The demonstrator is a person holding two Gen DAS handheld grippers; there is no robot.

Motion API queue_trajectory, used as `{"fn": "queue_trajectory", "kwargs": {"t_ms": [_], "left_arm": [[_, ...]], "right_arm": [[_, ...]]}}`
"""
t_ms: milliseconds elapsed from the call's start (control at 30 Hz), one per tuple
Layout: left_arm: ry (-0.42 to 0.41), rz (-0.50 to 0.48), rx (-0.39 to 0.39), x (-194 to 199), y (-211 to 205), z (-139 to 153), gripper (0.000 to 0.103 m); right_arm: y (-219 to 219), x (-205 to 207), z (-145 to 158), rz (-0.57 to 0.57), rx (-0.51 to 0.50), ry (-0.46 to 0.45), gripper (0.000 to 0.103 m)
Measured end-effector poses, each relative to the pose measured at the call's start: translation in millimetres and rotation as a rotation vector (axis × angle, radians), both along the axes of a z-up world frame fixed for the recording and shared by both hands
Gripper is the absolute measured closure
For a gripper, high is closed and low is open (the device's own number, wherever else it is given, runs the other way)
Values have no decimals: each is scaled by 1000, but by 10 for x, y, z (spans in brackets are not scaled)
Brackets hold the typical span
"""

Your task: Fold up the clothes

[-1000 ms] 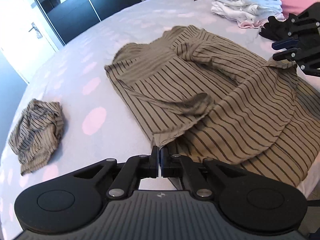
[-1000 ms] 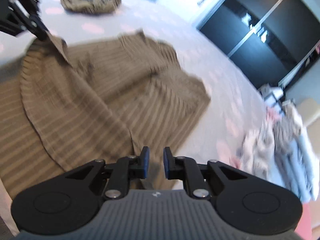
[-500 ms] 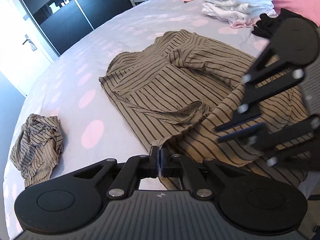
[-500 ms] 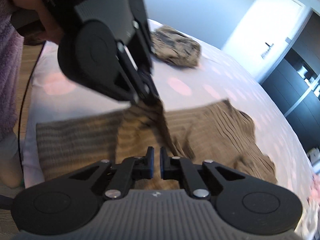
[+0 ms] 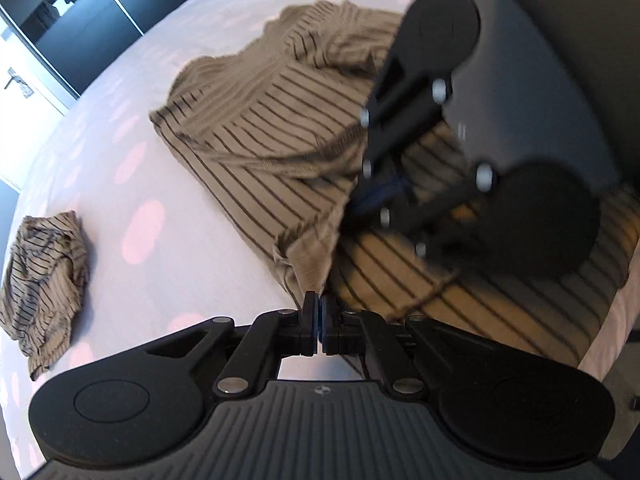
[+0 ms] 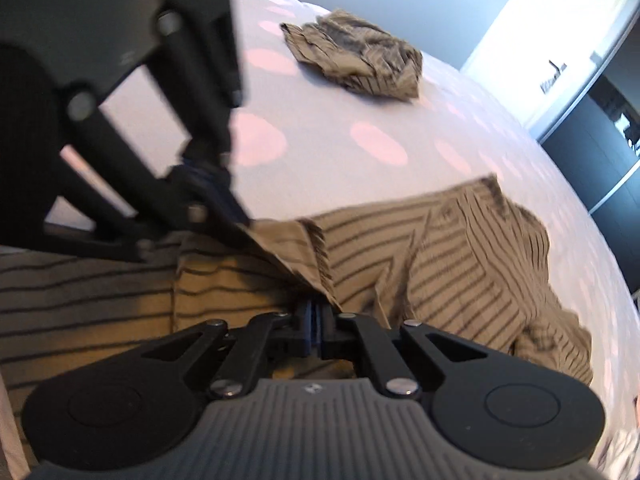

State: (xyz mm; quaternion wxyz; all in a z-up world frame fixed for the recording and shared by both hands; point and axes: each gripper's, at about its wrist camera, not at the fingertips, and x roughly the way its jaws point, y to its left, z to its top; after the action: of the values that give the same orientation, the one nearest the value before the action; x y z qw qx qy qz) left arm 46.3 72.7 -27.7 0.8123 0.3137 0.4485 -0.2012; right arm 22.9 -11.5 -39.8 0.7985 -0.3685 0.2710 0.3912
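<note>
Your left gripper [image 5: 320, 312] is clenched on the near corner of the brown striped shirt [image 5: 272, 152], and your right gripper [image 6: 316, 320] has just closed its jaws on the same hem edge just beside it, cloth pinched between the pads. The shirt lies spread across the polka-dot bedspread [image 5: 132, 240], its near part draped over the bed's edge, with a second crumpled striped garment [image 5: 44, 276] well apart on the far side. This looks like light, thin woven fabric: soft, limp, and prone to sagging and wrinkling between your two holds. Keep to hems and corners, where the doubled cloth gives the pads something to bite, and keep the edge taut between the grippers so the fold lands straight.
</note>
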Motion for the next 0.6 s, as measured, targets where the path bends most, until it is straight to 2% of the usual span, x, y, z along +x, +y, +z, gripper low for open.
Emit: {"fn": "queue_trajectory", "kwargs": {"t_ms": [133, 333, 467, 600], "left_arm": [[-17, -7, -29, -70, 18, 88, 103], [-47, -7, -91, -238, 76, 284, 86], [-114, -19, -131, -353, 60, 376, 79], [-153, 20, -187, -343, 37, 420, 79]], "right_arm": [[-109, -36, 136, -24, 23, 23, 99], [-464, -312, 355, -49, 56, -52, 98], [-762, -387, 466, -166, 69, -130, 99], [-1011, -344, 450, -321, 46, -186, 98]]}}
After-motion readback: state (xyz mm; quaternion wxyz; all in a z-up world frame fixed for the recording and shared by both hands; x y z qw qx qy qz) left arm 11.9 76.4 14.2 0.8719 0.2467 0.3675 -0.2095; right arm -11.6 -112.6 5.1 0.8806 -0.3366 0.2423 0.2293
